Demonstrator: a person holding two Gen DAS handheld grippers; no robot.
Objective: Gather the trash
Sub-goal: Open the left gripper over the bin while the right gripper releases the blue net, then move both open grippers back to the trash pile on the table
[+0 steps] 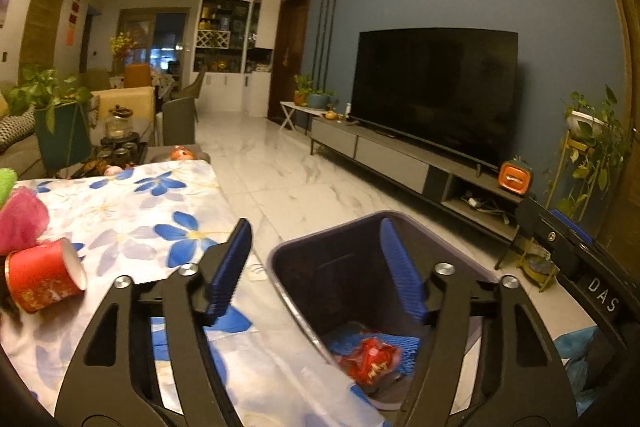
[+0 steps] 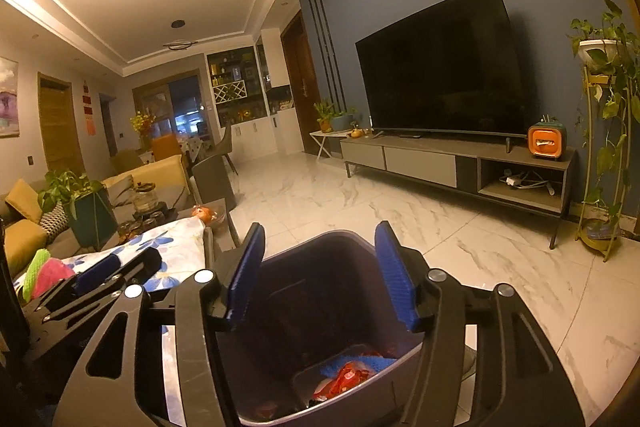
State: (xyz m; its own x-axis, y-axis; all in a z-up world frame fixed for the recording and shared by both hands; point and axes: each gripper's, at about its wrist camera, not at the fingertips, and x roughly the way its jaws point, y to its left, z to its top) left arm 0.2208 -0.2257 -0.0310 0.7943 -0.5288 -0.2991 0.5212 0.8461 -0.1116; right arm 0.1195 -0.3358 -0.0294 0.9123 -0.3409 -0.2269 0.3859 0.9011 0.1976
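Drop done: right gripper [image 2: 320,275] agape above bin [image 2: 344,243], left gripper [image 1: 316,267] agape too, both empty; next, red cup [image 1: 44,275] far left on table [image 1: 160,203].

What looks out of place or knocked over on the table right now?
A red paper cup lies tipped on its side on the flowered tablecloth, open end facing the bin. Nothing looks spilled from it. Both claws, left and right, are open and empty.
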